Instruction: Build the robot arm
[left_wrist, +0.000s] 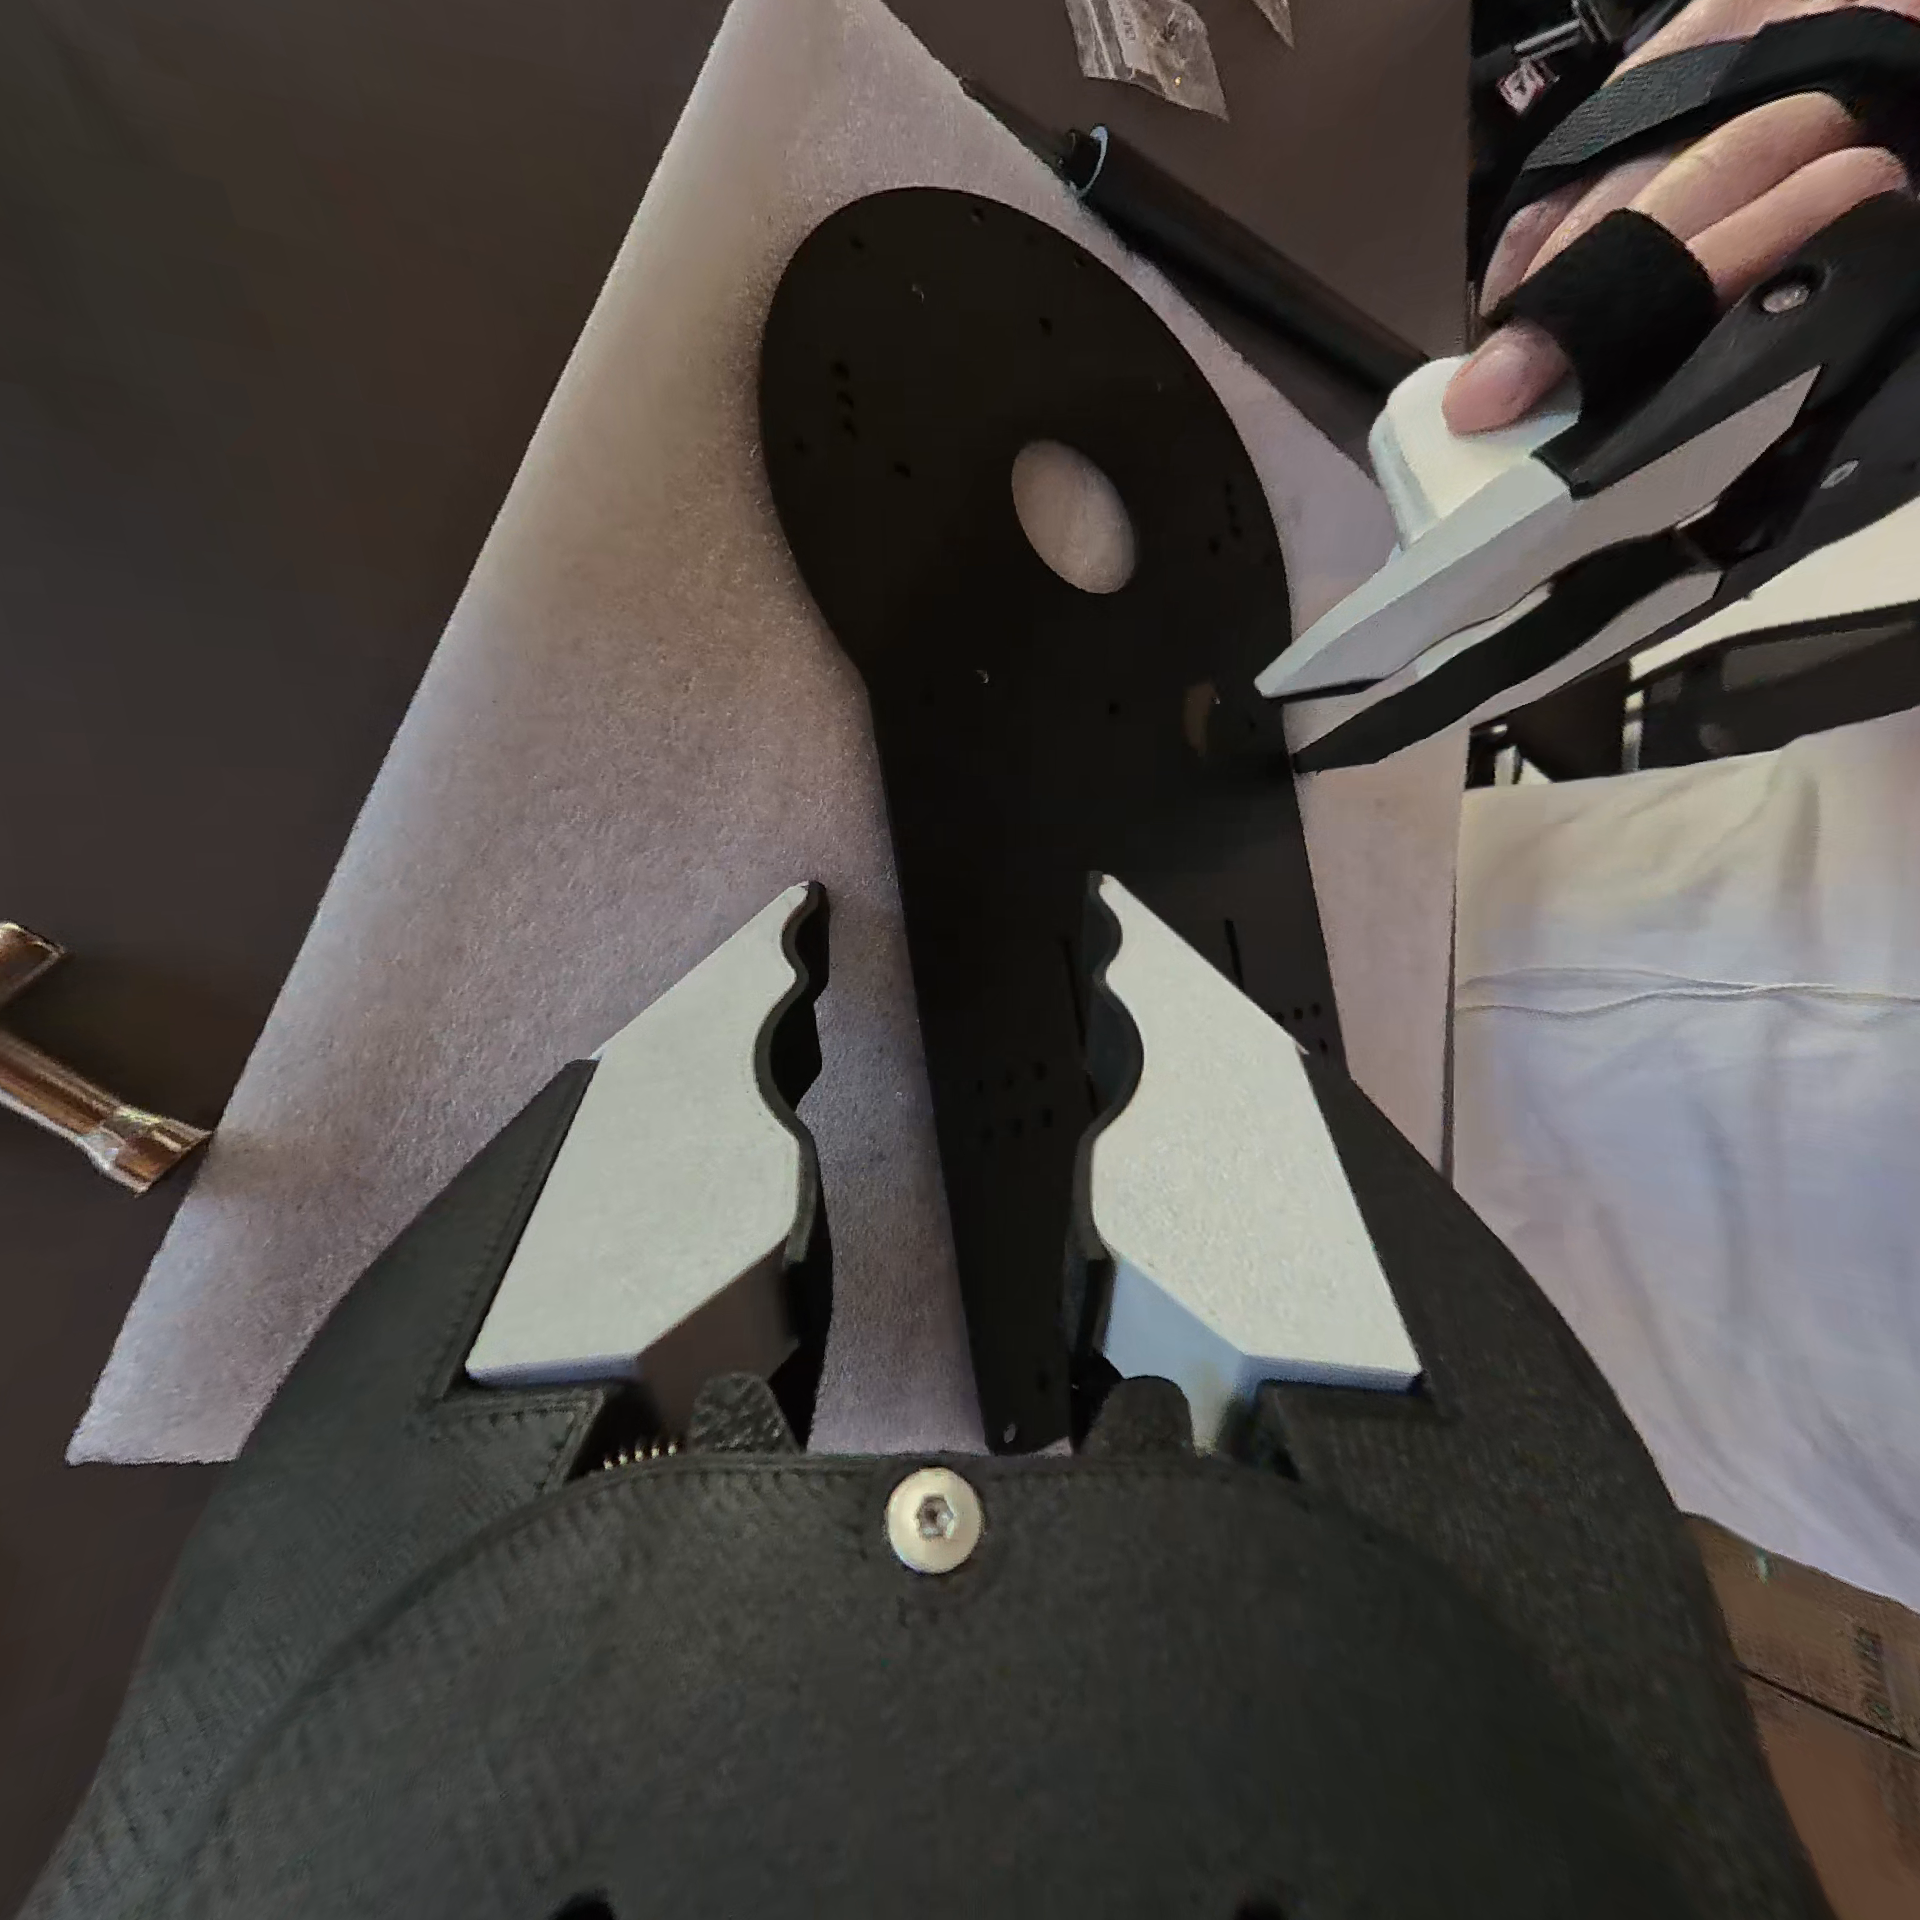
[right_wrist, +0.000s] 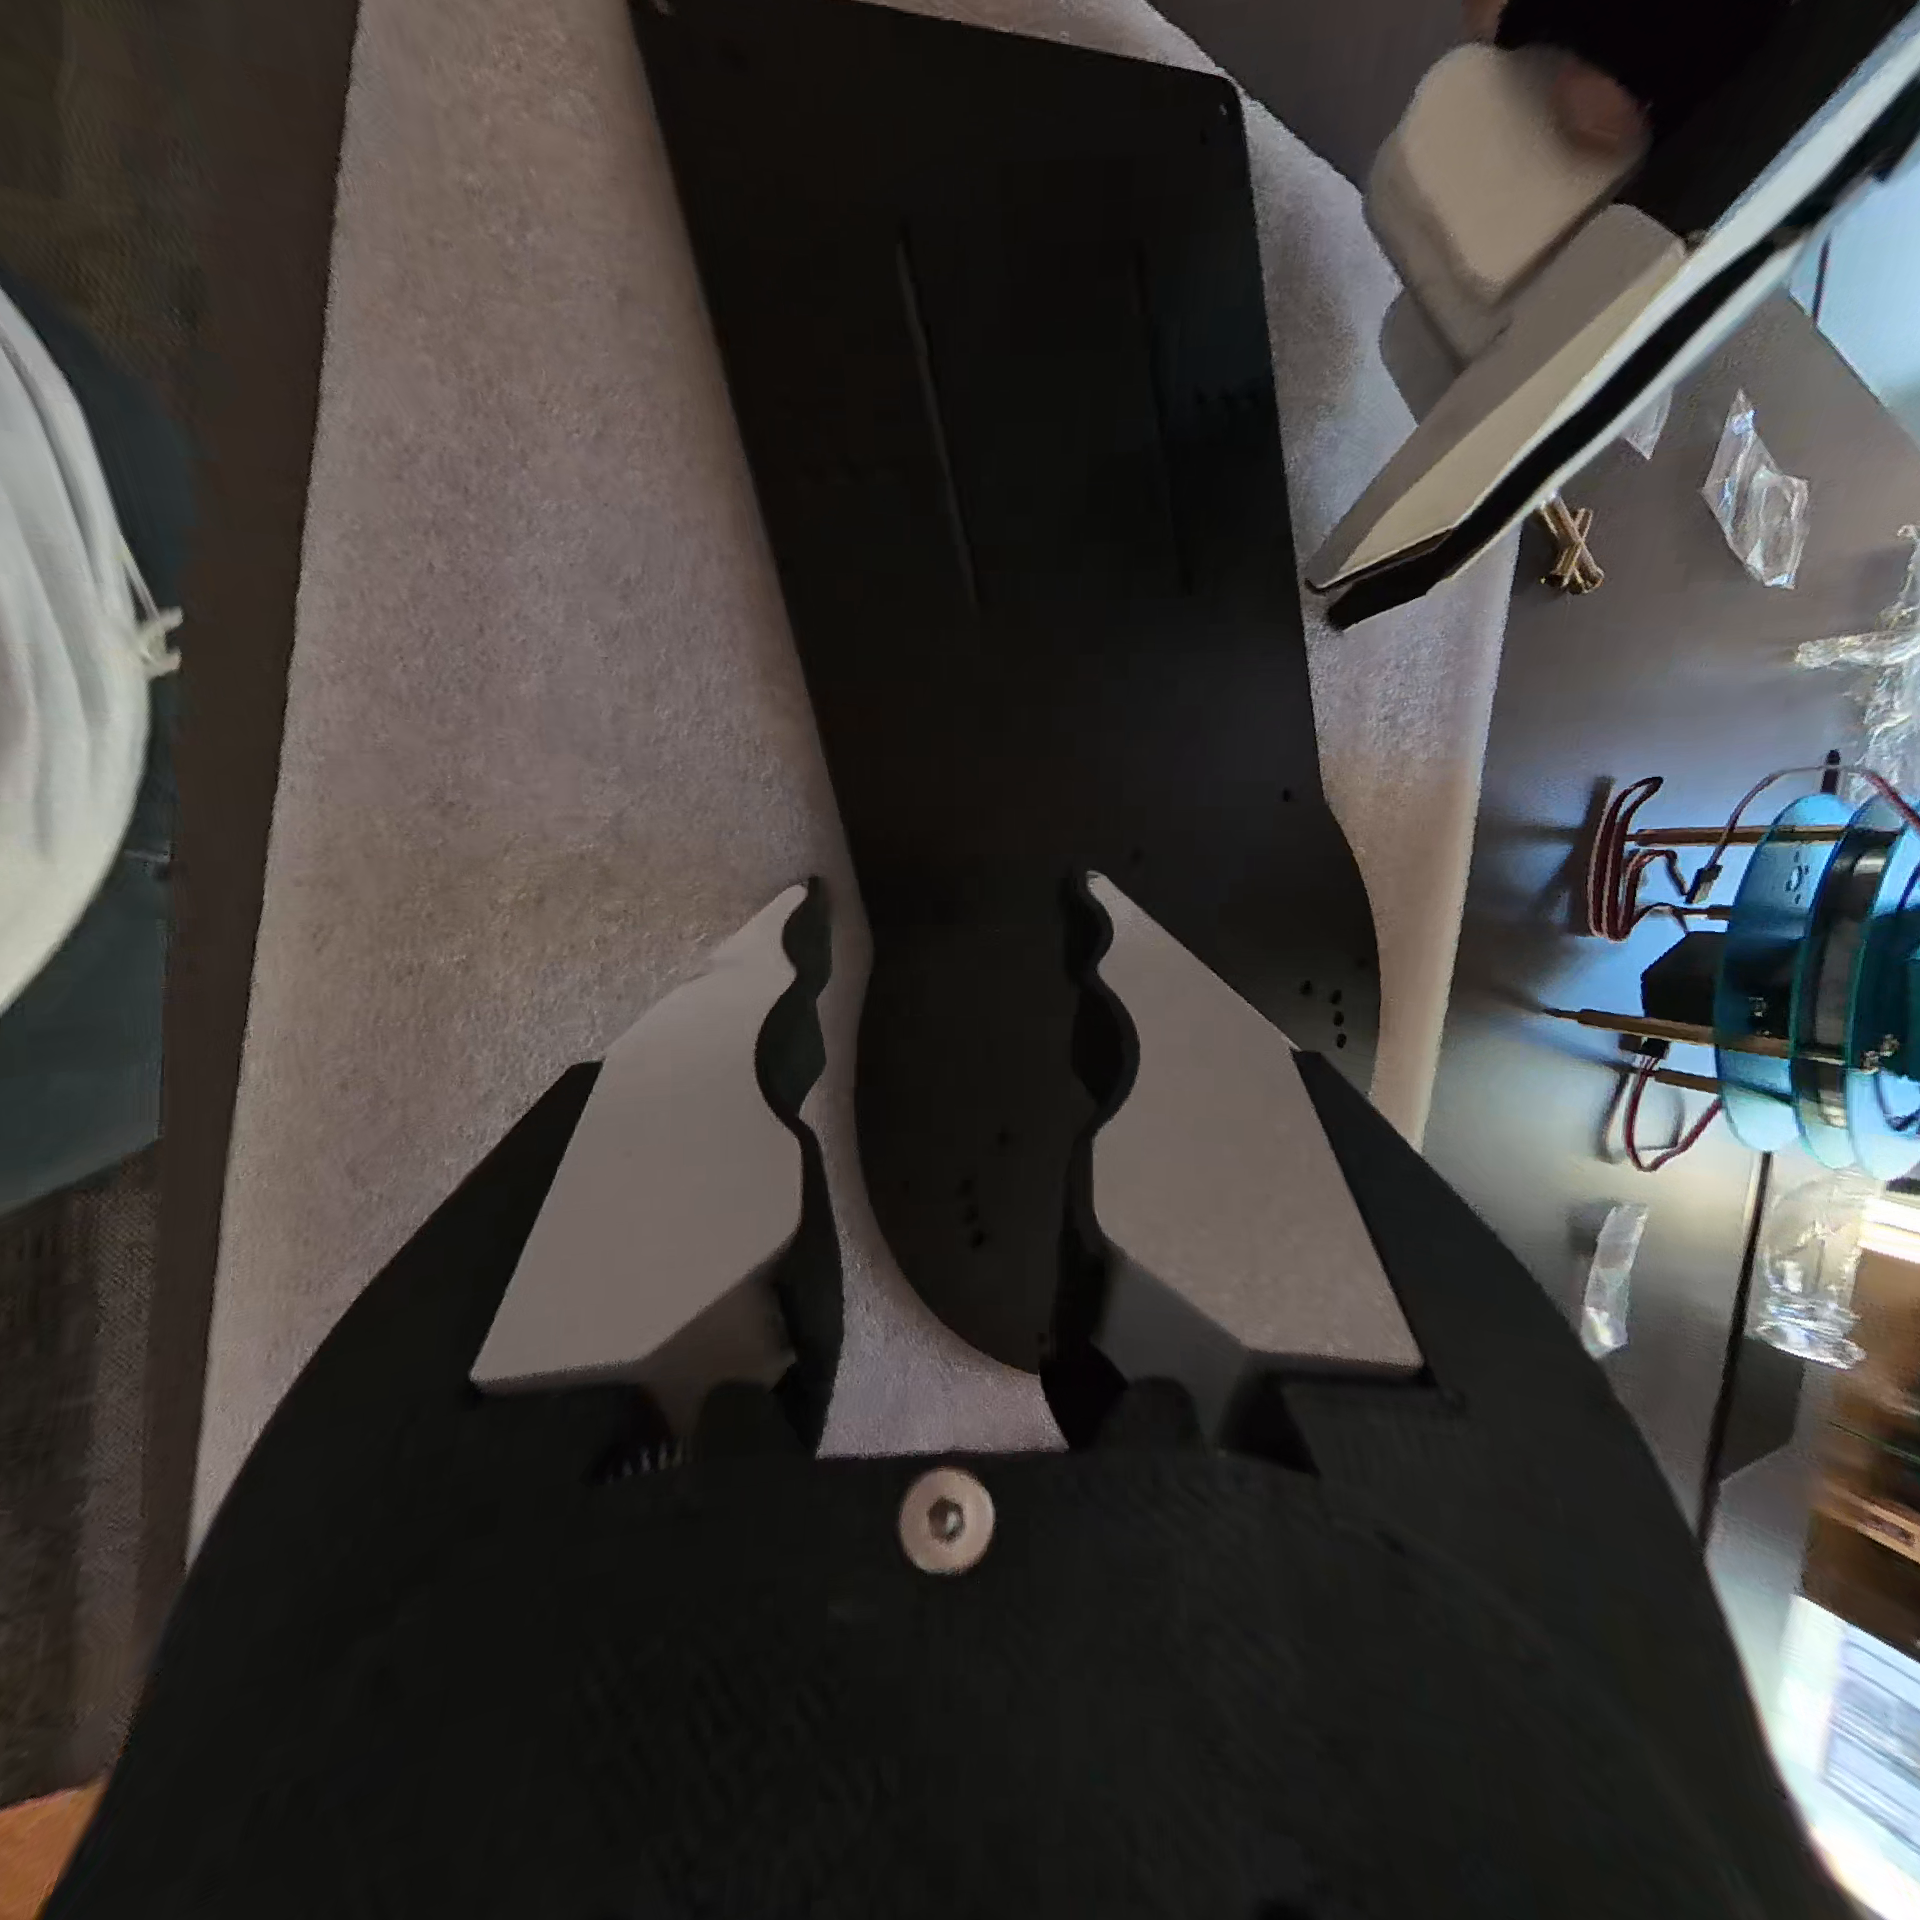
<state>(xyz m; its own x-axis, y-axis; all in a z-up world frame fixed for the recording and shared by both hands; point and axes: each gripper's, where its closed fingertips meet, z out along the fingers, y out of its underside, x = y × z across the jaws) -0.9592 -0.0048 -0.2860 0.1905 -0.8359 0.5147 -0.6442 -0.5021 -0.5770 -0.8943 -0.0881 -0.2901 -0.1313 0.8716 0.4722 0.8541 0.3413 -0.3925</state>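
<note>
A flat black plate (left_wrist: 997, 499) with a round end, a large hole and many small holes lies on a pale foam sheet (left_wrist: 499, 831). My left gripper (left_wrist: 956, 888) is open, its fingers on either side of the plate's narrow end; the right finger (left_wrist: 1195, 1122) overlaps the plate's edge. My right gripper (right_wrist: 948, 883) is open over the plate's rounded end (right_wrist: 956, 1143), holding nothing. It also shows in the left wrist view (left_wrist: 1288, 722), held by a strapped hand, tips at the plate's right edge. The left gripper shows at upper right in the right wrist view (right_wrist: 1340, 592).
A black tube (left_wrist: 1195, 229) lies beyond the plate, with small plastic bags (left_wrist: 1143, 52) behind it. A brassy metal piece (left_wrist: 62, 1091) is at the left, white cloth (left_wrist: 1662, 1039) at the right. A blue disc assembly with red wires (right_wrist: 1818, 987) and parts bags (right_wrist: 1756, 499) sit beside the foam (right_wrist: 520, 623).
</note>
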